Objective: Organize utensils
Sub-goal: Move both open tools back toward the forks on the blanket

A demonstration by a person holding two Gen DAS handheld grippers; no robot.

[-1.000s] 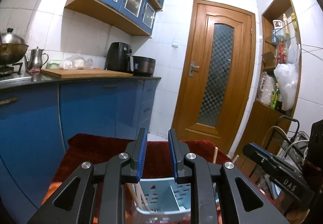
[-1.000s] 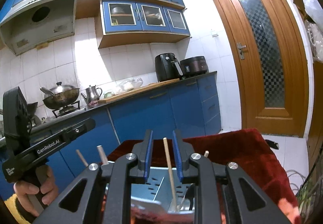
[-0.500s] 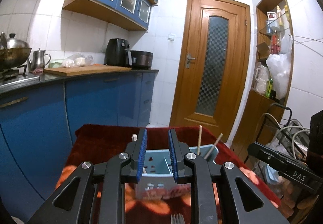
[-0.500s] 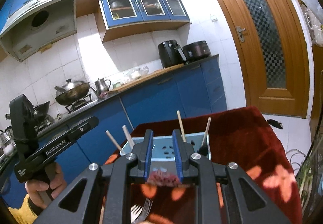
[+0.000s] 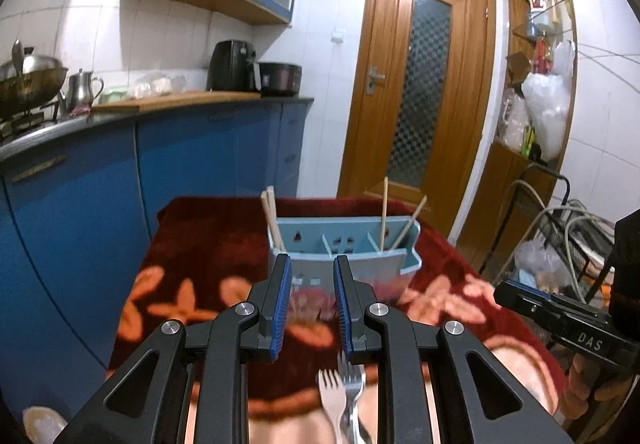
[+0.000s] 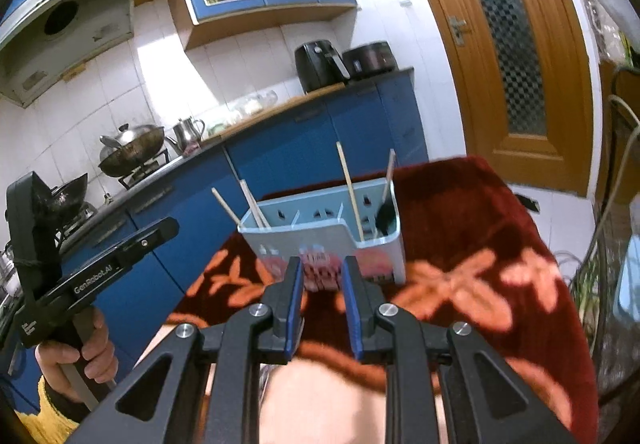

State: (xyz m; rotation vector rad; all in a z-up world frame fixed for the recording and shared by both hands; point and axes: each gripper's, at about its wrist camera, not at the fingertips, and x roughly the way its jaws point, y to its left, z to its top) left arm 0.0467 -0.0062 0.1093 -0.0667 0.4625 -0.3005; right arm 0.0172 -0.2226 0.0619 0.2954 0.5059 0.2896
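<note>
A pale blue utensil caddy [image 5: 352,256] with several compartments stands on a red flowered cloth [image 5: 192,252]. Chopsticks [image 5: 385,211] stick up from its right compartment and two more [image 5: 271,217] from its left. In the right wrist view the caddy [image 6: 320,240] also holds a dark spoon [image 6: 386,219]. Two forks [image 5: 344,396] lie on the cloth just under my left gripper [image 5: 308,276], which is open and empty. My right gripper [image 6: 320,276] is open and empty, a short way in front of the caddy.
Blue kitchen cabinets [image 5: 80,203] run along the left with a wok [image 6: 132,147], kettle [image 5: 82,89] and air fryer [image 5: 232,65] on the counter. A wooden door [image 5: 420,91] is behind. A wire rack with clutter [image 5: 560,236] stands right of the table.
Both grippers have pulled back and away from the caddy, which now sits farther off. The forks on the cloth have come into the left wrist view.
</note>
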